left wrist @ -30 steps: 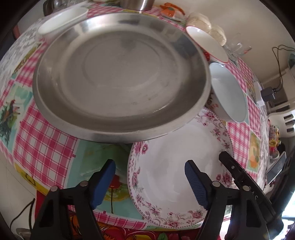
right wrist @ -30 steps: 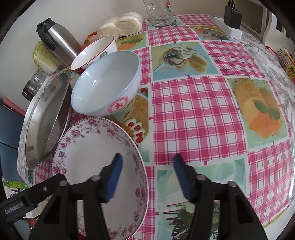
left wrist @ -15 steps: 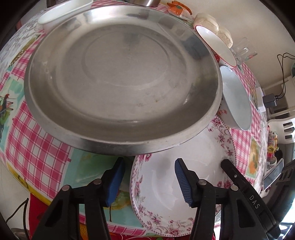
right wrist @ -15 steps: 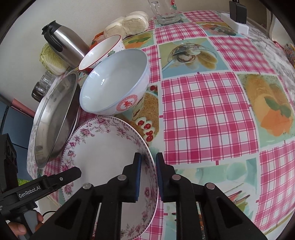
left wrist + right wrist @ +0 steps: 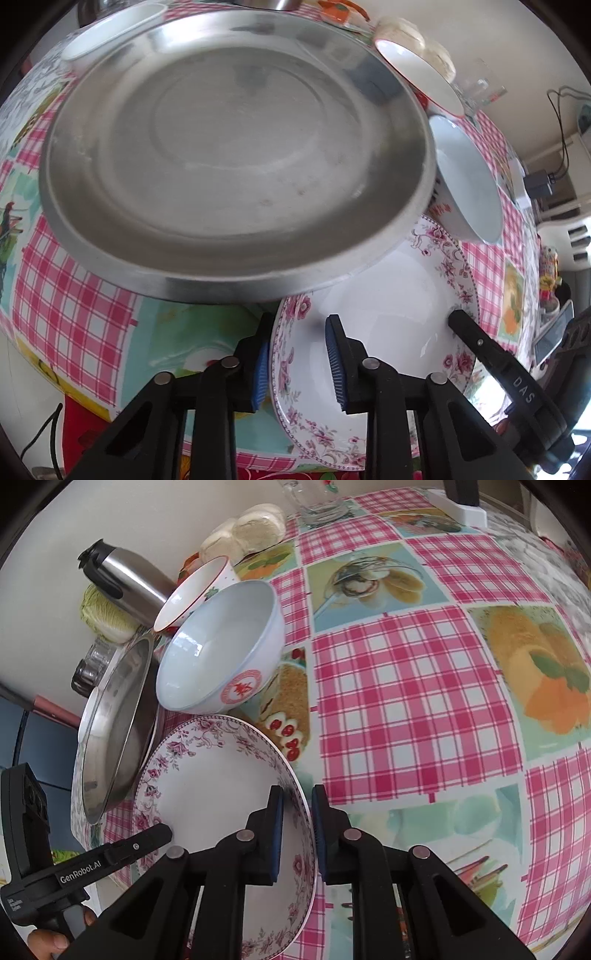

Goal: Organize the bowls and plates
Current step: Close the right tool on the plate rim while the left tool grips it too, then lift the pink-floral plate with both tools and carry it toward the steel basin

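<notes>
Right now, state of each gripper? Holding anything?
Left gripper: just been closing, its jaws astride the floral plate's near rim; contact cannot be told.
Right gripper: shut on the opposite rim of the same plate.

My black tools (image 5: 297,834) have blue pads (image 5: 261,373). The plate (image 5: 207,794) is white with a pink floral rim. The pan (image 5: 236,147) is plain silver. One bowl (image 5: 221,646) is pale blue-white with a red emblem, another (image 5: 195,590) white with a red edge. The surface (image 5: 406,701) has pink-and-white checks and food pictures.
</notes>
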The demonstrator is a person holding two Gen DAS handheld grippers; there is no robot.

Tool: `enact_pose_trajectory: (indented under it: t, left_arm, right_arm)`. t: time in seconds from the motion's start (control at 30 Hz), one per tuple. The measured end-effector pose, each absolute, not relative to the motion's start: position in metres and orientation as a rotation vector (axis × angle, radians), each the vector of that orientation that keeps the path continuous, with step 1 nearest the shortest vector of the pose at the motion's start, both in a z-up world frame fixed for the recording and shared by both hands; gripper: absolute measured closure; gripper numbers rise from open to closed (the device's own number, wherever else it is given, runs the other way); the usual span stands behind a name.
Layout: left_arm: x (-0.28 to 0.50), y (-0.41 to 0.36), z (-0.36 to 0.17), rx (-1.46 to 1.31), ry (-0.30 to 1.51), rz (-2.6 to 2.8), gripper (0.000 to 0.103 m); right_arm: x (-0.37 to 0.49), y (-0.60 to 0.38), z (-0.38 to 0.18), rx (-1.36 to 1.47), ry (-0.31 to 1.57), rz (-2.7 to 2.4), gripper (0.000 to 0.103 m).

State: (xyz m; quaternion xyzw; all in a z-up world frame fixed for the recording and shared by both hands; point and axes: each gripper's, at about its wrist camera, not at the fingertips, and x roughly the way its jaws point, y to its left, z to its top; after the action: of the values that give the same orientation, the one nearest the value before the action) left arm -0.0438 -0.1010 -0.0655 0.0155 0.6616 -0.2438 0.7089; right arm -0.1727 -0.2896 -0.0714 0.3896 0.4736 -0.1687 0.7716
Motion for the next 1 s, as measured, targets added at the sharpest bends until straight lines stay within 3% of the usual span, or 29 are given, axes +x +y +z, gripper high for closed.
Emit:
enact_pose_trajectory:
  t: [0.4, 1.0]
  left_arm:
    - [-0.051, -0.116, -0.060, 0.077, 1.456, -0.588, 0.080]
    - [-0.053, -0.116, -0.040, 0.046, 1.415, -0.647, 0.080]
  right_arm:
    - [-0.197, -0.302, -0.067, 0.878, 1.023, -0.391, 0.087]
    - [-0.213, -0.295, -0.022, 0.782, 0.975, -0.396, 0.087]
